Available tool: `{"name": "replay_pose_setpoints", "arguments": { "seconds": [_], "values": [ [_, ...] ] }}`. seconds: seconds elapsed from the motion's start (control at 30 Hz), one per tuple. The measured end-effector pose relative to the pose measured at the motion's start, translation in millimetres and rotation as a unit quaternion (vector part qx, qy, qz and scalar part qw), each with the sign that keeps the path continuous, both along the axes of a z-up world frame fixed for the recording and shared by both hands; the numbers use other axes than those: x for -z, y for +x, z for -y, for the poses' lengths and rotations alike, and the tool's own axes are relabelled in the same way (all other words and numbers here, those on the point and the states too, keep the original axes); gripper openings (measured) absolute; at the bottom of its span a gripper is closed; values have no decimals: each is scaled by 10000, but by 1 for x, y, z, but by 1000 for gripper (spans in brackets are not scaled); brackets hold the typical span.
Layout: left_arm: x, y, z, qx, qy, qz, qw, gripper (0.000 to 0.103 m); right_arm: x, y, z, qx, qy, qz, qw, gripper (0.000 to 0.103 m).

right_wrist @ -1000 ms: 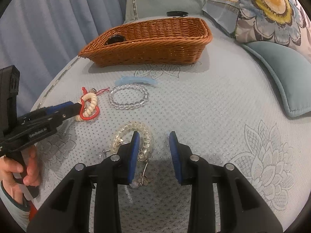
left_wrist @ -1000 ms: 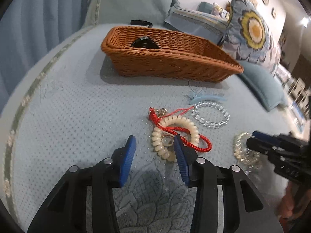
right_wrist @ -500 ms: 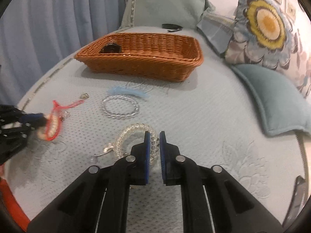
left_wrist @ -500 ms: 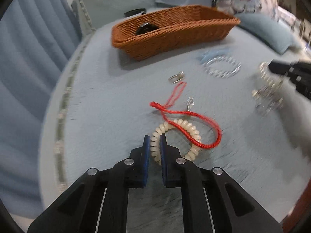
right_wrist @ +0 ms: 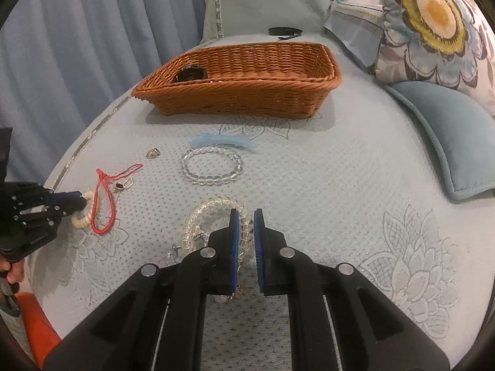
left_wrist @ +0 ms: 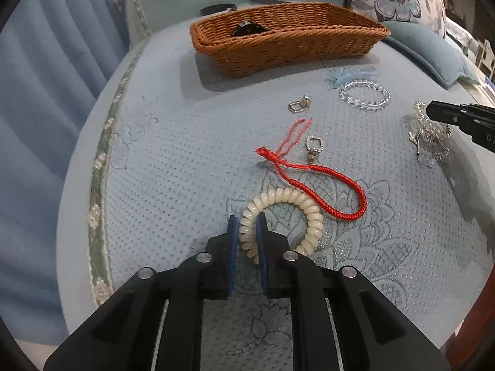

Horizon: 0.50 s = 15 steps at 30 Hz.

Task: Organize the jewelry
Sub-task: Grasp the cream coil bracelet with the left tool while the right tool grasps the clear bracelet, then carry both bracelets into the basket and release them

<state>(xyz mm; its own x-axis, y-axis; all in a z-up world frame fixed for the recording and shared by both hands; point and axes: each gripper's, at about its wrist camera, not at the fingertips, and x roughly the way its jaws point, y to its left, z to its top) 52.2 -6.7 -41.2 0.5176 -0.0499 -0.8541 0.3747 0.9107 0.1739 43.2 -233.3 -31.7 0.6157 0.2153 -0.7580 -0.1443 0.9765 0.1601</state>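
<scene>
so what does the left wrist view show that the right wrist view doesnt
Only the left wrist view: the left tool from behind, pinching the cream coil bracelet.

Only the right wrist view: the right tool from behind, gripping the clear coil bracelet, and the floral pillow's full flower.

Both: wicker basket, red cord, clear bead bracelet, blue hair clip.

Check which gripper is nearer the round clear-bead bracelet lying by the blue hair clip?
Right. The right gripper, clamped on the clear coil bracelet, sits just before the round clear-bead bracelet. The left gripper is off left, holding the cream coil bracelet.
</scene>
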Motion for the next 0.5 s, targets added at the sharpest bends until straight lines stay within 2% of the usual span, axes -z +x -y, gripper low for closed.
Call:
{"name": "replay_pose_setpoints", "arguments": {
  "seconds": [0.1, 0.23, 0.3, 0.33, 0.43, 0.5],
  "values": [
    [3, -1, 2, 68, 143, 122, 9998, 11, 2, 2, 0, 13, 26, -31, 10000, 8],
    [1, -5, 2, 83, 27, 166, 9998, 8, 1, 2, -1, -25, 61, 12, 10000, 8],
    [-3, -5, -4, 30, -283, 144, 9995, 8, -2, 2, -3, -46, 77, 84, 9999, 8],
    [-9, -4, -9, -18, -554, 186, 9983, 8, -5, 1, -4, -64, 104, 150, 9998, 8],
    [-31, -10, -15, 122, -1106, 458, 9927, 8, -13, -1, -5, -93, 175, 322, 9993, 8],
    [-40, -13, -13, 206, -1310, 545, 9897, 8, -18, -3, -5, -81, 209, 446, 9988, 8]
  ]
}}
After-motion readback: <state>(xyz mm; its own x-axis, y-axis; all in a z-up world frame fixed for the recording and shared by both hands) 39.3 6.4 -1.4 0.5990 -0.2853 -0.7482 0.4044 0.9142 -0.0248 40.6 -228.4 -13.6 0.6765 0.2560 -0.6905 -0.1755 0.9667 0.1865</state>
